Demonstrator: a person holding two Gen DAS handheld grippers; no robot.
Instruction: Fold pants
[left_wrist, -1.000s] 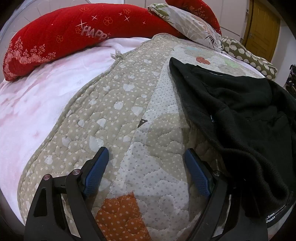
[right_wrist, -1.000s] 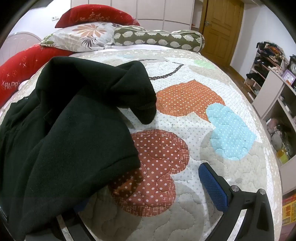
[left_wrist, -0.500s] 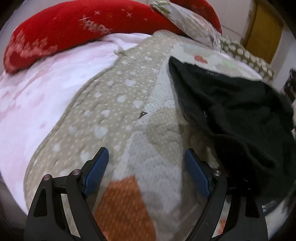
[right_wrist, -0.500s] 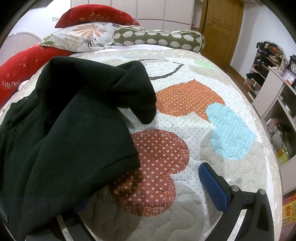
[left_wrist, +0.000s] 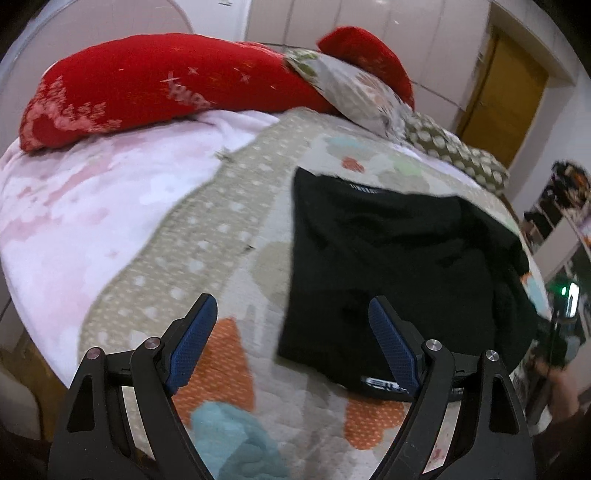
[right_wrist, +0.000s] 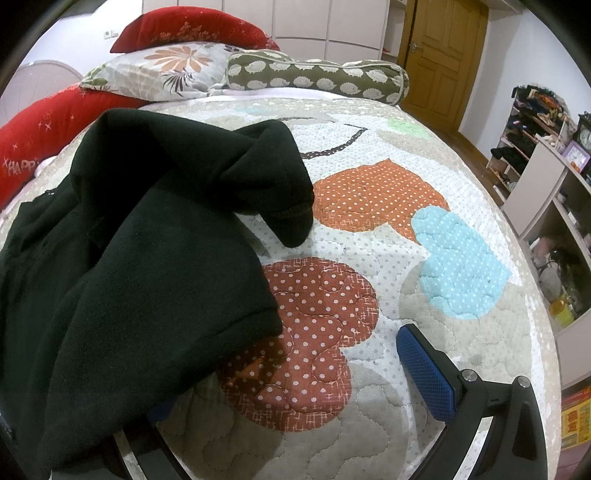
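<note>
Pants (right_wrist: 140, 251) lie bunched on the quilt (right_wrist: 369, 314), one leg draped over my right claw (right_wrist: 280, 373); both claws, left claw (left_wrist: 291, 339) too, gape empty. I risk snagging a single layer.

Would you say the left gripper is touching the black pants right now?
Apart. In the left wrist view the left gripper hangs open above the quilt, with nothing between its fingers; the black pants lie beyond.

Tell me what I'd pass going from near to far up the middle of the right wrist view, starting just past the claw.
Brown dotted heart patch → black pants, cuff end nearest the middle → orange dotted patch → olive hedgehog-print bolster → wooden door.
</note>
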